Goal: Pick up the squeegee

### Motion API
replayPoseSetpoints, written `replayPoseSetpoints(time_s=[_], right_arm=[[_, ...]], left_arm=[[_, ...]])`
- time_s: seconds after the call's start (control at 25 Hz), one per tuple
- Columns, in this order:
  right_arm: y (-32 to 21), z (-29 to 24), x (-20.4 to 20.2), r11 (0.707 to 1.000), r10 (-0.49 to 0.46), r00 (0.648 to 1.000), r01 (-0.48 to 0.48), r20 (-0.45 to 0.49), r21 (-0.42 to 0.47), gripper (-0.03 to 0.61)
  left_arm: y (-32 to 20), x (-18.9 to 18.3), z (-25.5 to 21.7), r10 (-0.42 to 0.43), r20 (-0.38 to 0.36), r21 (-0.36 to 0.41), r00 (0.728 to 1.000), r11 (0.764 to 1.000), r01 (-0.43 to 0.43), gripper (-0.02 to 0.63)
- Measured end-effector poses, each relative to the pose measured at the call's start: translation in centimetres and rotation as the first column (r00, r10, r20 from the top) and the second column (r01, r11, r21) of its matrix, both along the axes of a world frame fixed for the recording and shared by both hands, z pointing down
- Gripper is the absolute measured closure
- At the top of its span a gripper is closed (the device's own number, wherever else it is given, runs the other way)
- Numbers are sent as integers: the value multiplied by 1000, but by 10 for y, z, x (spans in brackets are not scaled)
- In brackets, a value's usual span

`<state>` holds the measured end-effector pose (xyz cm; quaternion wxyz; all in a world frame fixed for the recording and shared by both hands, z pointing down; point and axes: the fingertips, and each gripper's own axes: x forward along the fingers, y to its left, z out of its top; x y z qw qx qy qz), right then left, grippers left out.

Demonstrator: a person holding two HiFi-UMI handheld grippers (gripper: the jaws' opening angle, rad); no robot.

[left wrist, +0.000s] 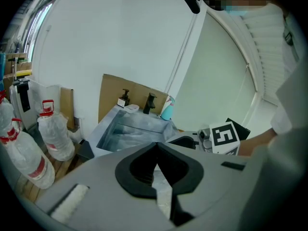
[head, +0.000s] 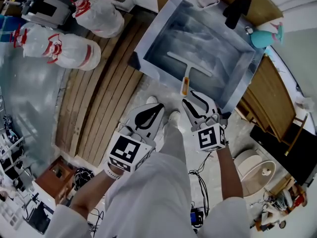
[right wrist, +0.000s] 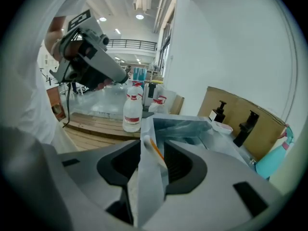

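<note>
A white squeegee (head: pixel 191 69) lies in a grey basin (head: pixel 159 37), its orange-tipped handle (head: pixel 185 85) reaching toward the near rim. In the head view my right gripper (head: pixel 191 101) hovers just below that handle end. In the right gripper view the jaws stand open, and the handle (right wrist: pixel 155 151) shows in the gap between them with no pad pressing on it. My left gripper (head: pixel 152 111) hangs beside it to the left, short of the basin, with nothing in it. In the left gripper view its tips (left wrist: pixel 155 145) meet, so it is shut.
Clear plastic bottles (head: pixel 74 52) with red labels lie on wooden slats (head: pixel 101 100) to the left. A black faucet (head: pixel 237 9), a soap dish and a teal bottle (head: pixel 265 36) stand along the basin's far rim. Cables lie on the floor by the person's legs.
</note>
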<state>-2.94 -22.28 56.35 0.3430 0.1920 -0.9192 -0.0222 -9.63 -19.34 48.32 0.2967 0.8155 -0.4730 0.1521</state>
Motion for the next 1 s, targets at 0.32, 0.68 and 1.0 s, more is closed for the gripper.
replayPoseSetpoints(time_s=[0.32, 0.68, 1.0], right_arm=[[-7, 27, -4, 992, -94, 995, 98, -45, 76, 445], [-17, 41, -15, 965, -181, 979, 195, -93, 176, 488], [-22, 37, -16, 961, -154, 983, 172, -99, 216, 531]], left_arm=[[4, 1, 24, 6, 1, -46, 1000, 999, -6, 615], [6, 6, 39, 18, -8, -79, 1000, 997, -18, 615], [5, 4, 38, 8, -5, -79, 1000, 997, -9, 615]])
